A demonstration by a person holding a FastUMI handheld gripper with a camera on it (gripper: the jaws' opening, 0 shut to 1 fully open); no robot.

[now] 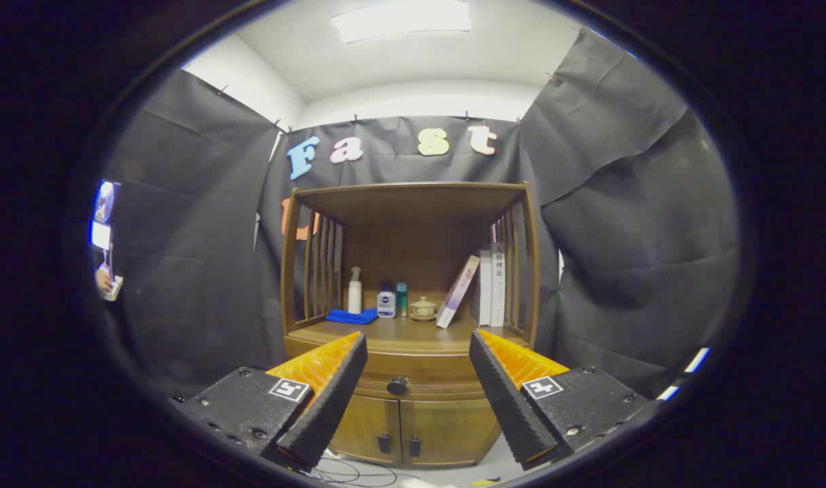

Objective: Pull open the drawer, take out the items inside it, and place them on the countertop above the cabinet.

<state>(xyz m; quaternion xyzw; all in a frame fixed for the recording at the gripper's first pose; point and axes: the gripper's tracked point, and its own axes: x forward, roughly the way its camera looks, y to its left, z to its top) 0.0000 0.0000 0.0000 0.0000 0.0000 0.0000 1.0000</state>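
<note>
A wooden cabinet (413,352) stands ahead against the booth wall. Its drawer (419,379) is closed, with a dark round knob (397,385) at the front. My gripper (416,346) is open and holds nothing. The knob lies between the two fingers and a little beyond them. The countertop (399,333) above the drawer carries a folded blue cloth (352,316), a white pump bottle (354,290), a small white bottle (385,301), a teal bottle (402,299), a small lidded pot (423,308) and some books (484,288). What is inside the drawer is hidden.
Two lower cabinet doors (402,430) with dark pulls sit under the drawer. Slatted side rails (321,268) and a top shelf (413,196) frame the countertop. Cables (348,471) lie on the pale floor below the fingers. A person's hand (104,279) appears far off past the left finger.
</note>
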